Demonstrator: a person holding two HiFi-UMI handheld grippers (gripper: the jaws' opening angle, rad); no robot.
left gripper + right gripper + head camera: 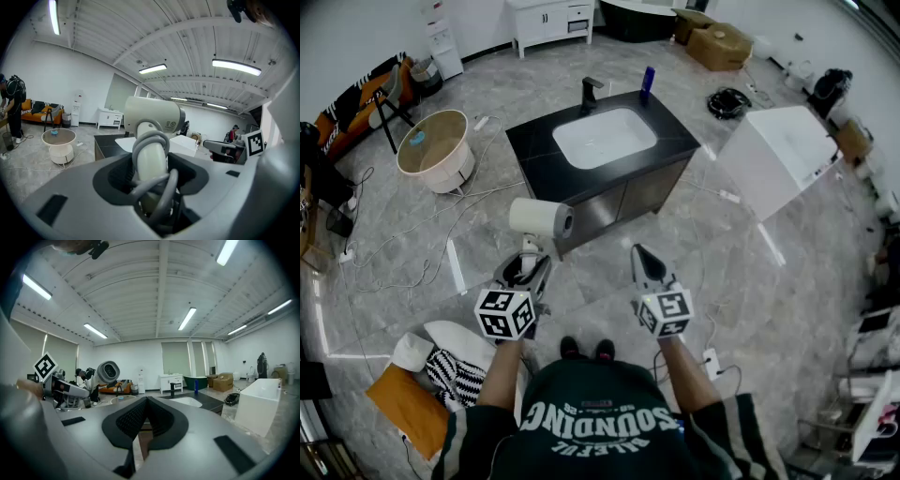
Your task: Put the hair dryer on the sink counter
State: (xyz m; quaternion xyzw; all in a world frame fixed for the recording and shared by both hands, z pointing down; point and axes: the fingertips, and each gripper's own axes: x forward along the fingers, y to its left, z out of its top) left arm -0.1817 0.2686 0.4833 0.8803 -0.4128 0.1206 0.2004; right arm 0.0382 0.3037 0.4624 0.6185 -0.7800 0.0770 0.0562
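the hair dryer (540, 217) is off the counter, held up in the air in the left gripper (529, 265). its white handle stands upright between the jaws, with the barrel lying crosswise on top, its round end turned toward the person's right. in the left gripper view the hair dryer (152, 118) fills the middle. a grey cord (151, 140) is looped around the handle, and the left gripper (153, 190) has its jaws set wide, clamped on handle and cord together.

the right gripper (639, 253) hangs just beside it at about the same height. its jaws are pressed together with nothing between them. the right gripper view shows the two dark pads of the right gripper (146, 405) meeting at the tip, and the hair dryer (107, 372) off to the left.

ahead of both tools stands the sink counter (535, 142), a dark top on a dark cabinet. in the head view the dryer's barrel overlaps the counter's near corner. a white basin (605, 138) is sunk into the top. a black faucet (591, 93) stands at the far edge, and a blue bottle (648, 82) stands near the far right corner.

to the left of the counter, on the grey tiled floor, stands a round white table (437, 150) among loose cables. to the right is a white box (783, 155), tilted in the frame. cardboard boxes (717, 42) and a white cabinet (551, 19) stand farther back by the wall.
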